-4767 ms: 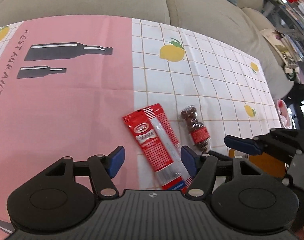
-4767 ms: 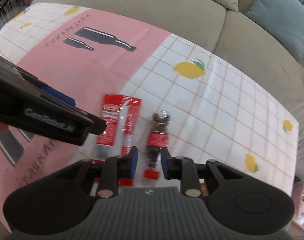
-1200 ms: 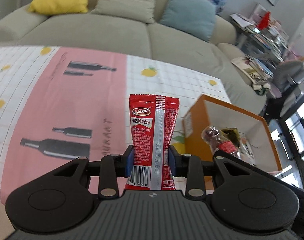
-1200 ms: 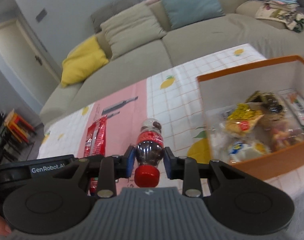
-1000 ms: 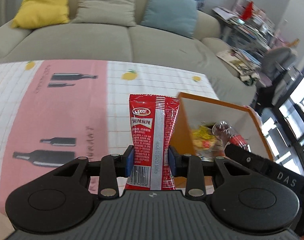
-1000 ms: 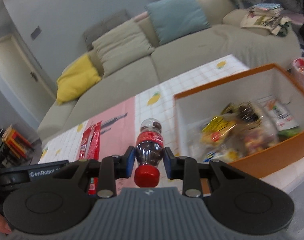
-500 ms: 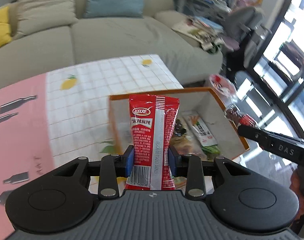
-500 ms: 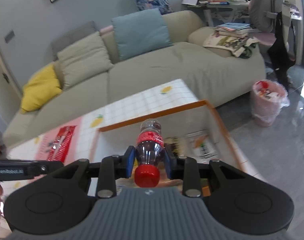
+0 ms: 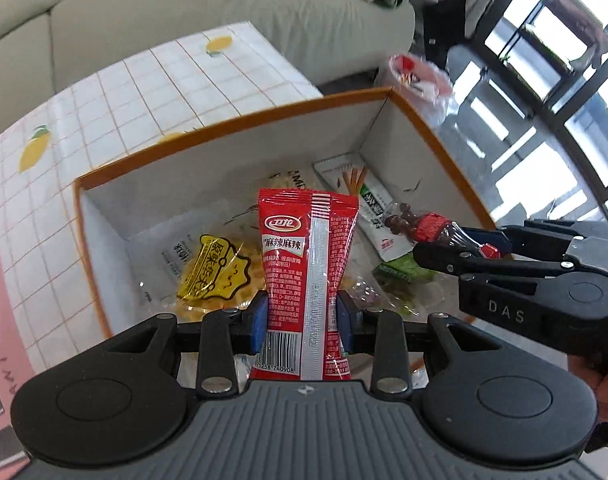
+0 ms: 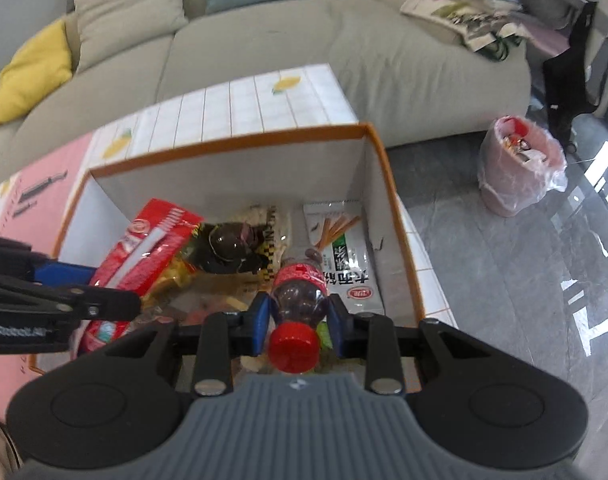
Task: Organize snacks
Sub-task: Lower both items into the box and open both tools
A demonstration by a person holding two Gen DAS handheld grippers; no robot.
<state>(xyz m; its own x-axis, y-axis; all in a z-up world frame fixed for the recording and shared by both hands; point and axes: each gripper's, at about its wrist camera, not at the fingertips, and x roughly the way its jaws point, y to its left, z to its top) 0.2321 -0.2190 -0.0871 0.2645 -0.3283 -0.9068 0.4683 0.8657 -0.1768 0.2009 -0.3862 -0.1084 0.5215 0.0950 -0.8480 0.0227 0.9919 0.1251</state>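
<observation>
Snacks are what both tools carry above the open box point(image 9: 240, 128) at the bench's end: the left tool point(image 9: 302, 317) pinches a red packet point(image 9: 305, 276) near its lower end, its long axis running straight out along the fingers, and the right tool point(image 10: 298, 313) pinches a small bottle point(image 10: 300, 284) by the neck just past its red cap, the body pointing forward and down. Both items hang directly over the box's white interior, the packet above the left half, the bottle above the right half near the right wall, so, as I judge it, each only needs lowering and letting go, and neither arm is plainly the nearer. The packet shows an oval logo, Chinese characters reading 麻辣麻辣, and a barcode ending 740908. Below lie a yellow-labelled bag point(image 9: 214, 268) and a white stick-snack pack point(image 10: 343, 252) with Chinese writing. The right tool's side reads "DAS".
</observation>
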